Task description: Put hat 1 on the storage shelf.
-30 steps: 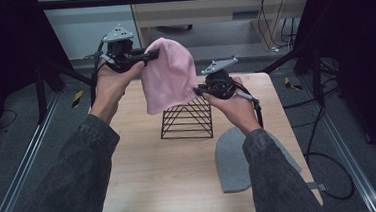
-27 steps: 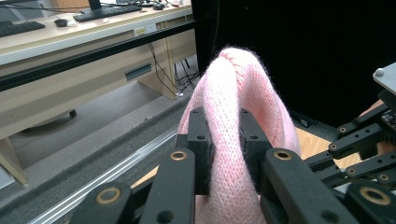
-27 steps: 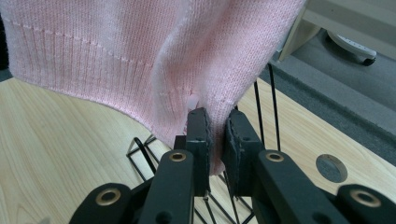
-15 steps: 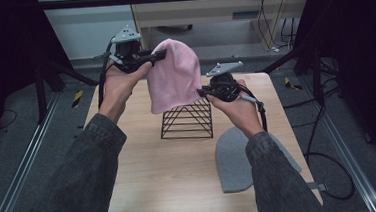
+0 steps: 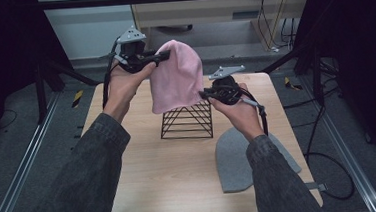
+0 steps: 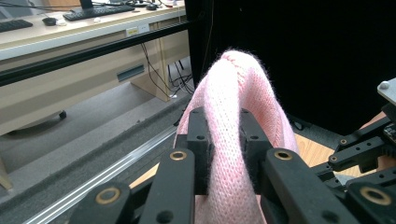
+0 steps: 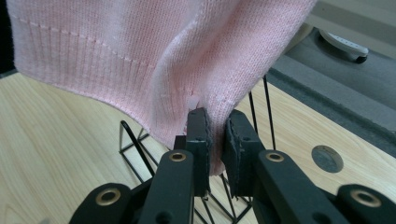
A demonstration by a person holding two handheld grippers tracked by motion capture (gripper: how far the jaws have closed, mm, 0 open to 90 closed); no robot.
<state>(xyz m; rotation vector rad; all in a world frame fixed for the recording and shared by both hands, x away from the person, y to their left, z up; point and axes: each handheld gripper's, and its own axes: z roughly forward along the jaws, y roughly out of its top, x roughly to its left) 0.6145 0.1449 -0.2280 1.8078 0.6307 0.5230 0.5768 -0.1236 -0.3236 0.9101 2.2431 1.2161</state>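
The pink knit hat (image 5: 176,76) hangs in the air between the two tools, above the black wire stand (image 5: 187,120) on the table (image 5: 145,169). The left tool (image 5: 165,55) pinches its crown and the right tool (image 5: 202,93) pinches its ribbed hem. The hat appears light, soft and limp, so it is best gripped at the thicker hem.

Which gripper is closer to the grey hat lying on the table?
Right. The right gripper holds the pink hat's lower edge just above the wire rack, with the grey hat close below its hand. The left gripper clamps the pink hat higher up, farther away.
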